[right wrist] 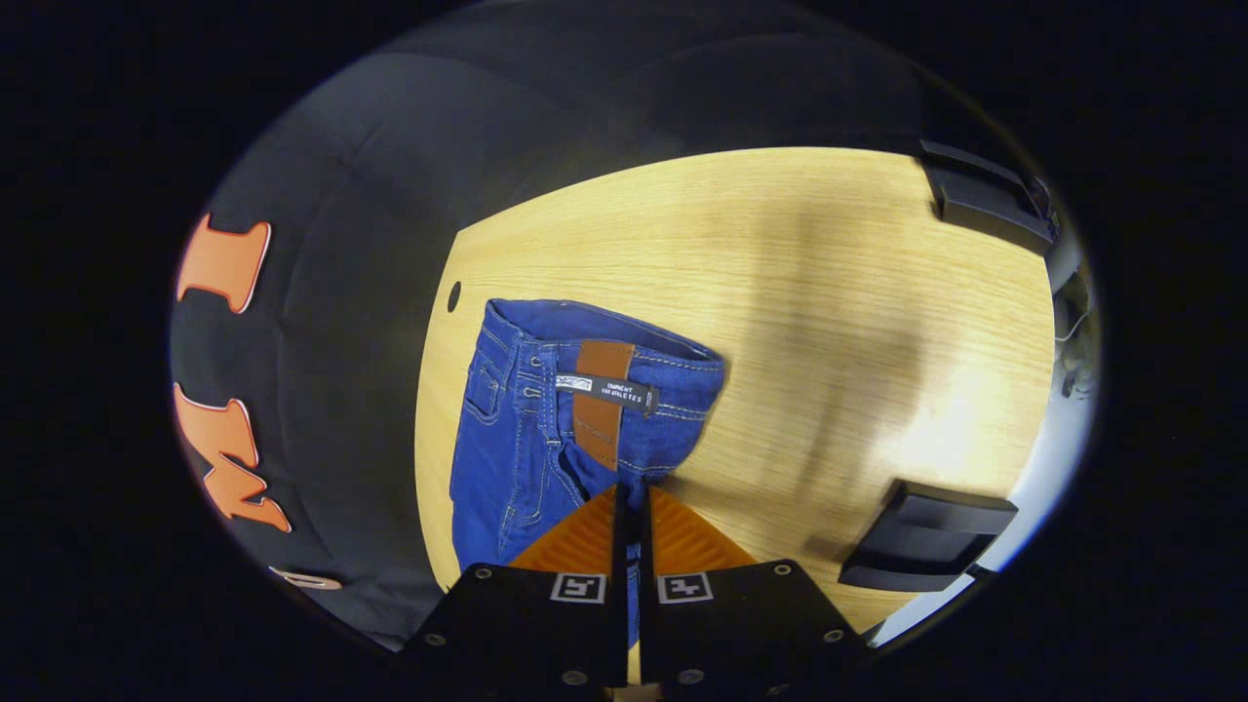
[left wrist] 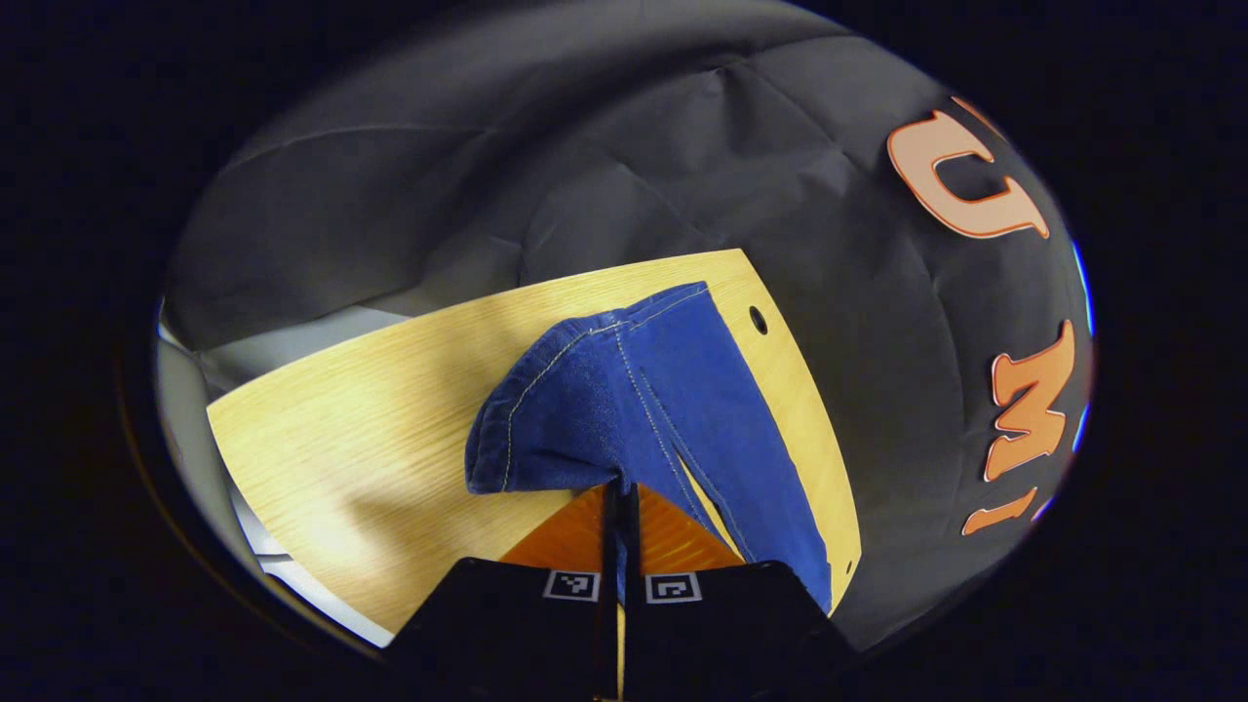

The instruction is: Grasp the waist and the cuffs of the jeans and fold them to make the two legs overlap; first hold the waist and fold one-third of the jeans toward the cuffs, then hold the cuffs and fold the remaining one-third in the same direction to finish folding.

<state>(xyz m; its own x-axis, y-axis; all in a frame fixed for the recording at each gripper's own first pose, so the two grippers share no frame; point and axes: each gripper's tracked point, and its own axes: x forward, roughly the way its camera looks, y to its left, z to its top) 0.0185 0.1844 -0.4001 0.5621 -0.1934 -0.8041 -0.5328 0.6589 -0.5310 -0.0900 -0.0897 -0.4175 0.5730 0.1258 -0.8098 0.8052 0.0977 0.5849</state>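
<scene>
The blue denim jeans (left wrist: 634,400) lie on the pale wood-grain surface (left wrist: 361,429), near its edge by the black cloth wall. In the left gripper view they fill the middle of the frame: a cuff end with pale stitching is lifted and bunched at centre, and a leg runs down toward the lower right, where it is cut off behind the gripper's body. The left gripper (left wrist: 621,502) sits at bottom centre with its two fingers drawn together on a pinch of the cuff fabric, the cloth rising in a peak from the tips; how much fabric is caught between them is hidden. In the right gripper view the jeans' waist (right wrist: 604,375) shows left of centre, with a brown leather patch (right wrist: 600,400) and a dark strap-like tag (right wrist: 606,390) across the waistband; the legs below are hidden by the gripper's body. The right gripper (right wrist: 632,507) at bottom centre has its fingers pressed close on the waistband fabric just below the patch. A small dark hole (right wrist: 453,295) marks the surface near its left edge in that view. Two dark blocky objects, one at upper right (right wrist: 985,200) and one at lower right (right wrist: 921,536), sit at the surface's edges, too cut off to identify.
</scene>
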